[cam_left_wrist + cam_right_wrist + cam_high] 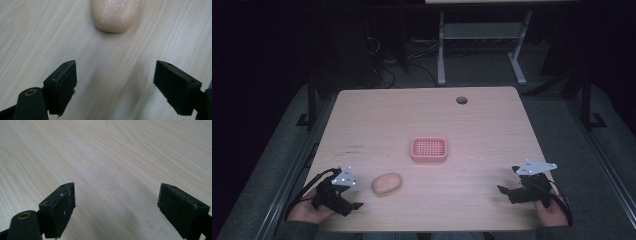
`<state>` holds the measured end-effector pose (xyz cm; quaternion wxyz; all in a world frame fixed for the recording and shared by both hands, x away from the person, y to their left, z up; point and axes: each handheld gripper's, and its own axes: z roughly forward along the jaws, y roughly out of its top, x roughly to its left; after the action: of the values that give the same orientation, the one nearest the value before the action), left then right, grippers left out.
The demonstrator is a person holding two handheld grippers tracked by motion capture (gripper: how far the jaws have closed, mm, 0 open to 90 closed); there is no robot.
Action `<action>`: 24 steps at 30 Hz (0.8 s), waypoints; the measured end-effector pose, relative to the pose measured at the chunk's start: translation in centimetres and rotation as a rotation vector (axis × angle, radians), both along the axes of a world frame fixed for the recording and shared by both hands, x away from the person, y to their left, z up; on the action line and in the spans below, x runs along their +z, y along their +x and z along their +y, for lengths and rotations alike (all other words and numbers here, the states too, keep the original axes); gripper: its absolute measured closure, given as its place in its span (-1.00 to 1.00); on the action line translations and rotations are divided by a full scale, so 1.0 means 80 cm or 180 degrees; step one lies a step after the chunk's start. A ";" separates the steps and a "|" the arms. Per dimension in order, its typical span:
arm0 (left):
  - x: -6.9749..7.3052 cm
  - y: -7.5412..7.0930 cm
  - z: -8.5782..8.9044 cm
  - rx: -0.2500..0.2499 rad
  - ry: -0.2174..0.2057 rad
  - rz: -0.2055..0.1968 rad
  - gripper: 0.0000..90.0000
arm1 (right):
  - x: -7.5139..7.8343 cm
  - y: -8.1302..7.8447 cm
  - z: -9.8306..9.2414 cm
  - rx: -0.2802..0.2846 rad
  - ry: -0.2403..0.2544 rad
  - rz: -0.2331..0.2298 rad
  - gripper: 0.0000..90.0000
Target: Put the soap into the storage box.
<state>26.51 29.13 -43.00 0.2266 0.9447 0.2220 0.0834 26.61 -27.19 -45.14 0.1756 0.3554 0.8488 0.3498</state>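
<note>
While empty, both hand-held grippers (357, 205) (500, 189) wide apart.

A pale peach oval lump (387, 184), soap by the look of it though I can't be sure, lies flat on my table (422, 115) near the front left. Whitish flecks mark its top. A pink slotted dish (428, 149) sits mid-table, apart from it.
</note>
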 end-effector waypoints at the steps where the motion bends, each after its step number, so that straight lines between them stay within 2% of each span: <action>1: 0.002 0.001 -0.003 -0.0018 -0.0003 -0.0002 -0.58 | 0.000 0.000 -0.001 0.0005 -0.0002 0.0006 -0.69; 6: 0.005 0.004 -0.009 -0.0064 0.0017 0.0010 -0.58 | 0.000 0.000 -0.002 -0.0003 0.0015 -0.0016 -0.69; 14: 0.011 0.014 -0.032 -0.0198 0.0005 0.0011 -0.57 | 0.001 -0.001 -0.001 0.0013 0.0006 -0.0012 -0.69; 24: 0.011 0.029 -0.054 -0.0241 0.0034 0.0129 -0.56 | 0.000 -0.001 -0.001 0.0014 0.0023 0.0000 -0.69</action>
<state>28.86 24.83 -42.14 0.2200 0.9551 0.1901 0.0568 26.52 -27.24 -45.12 0.1736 0.3542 0.8483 0.3533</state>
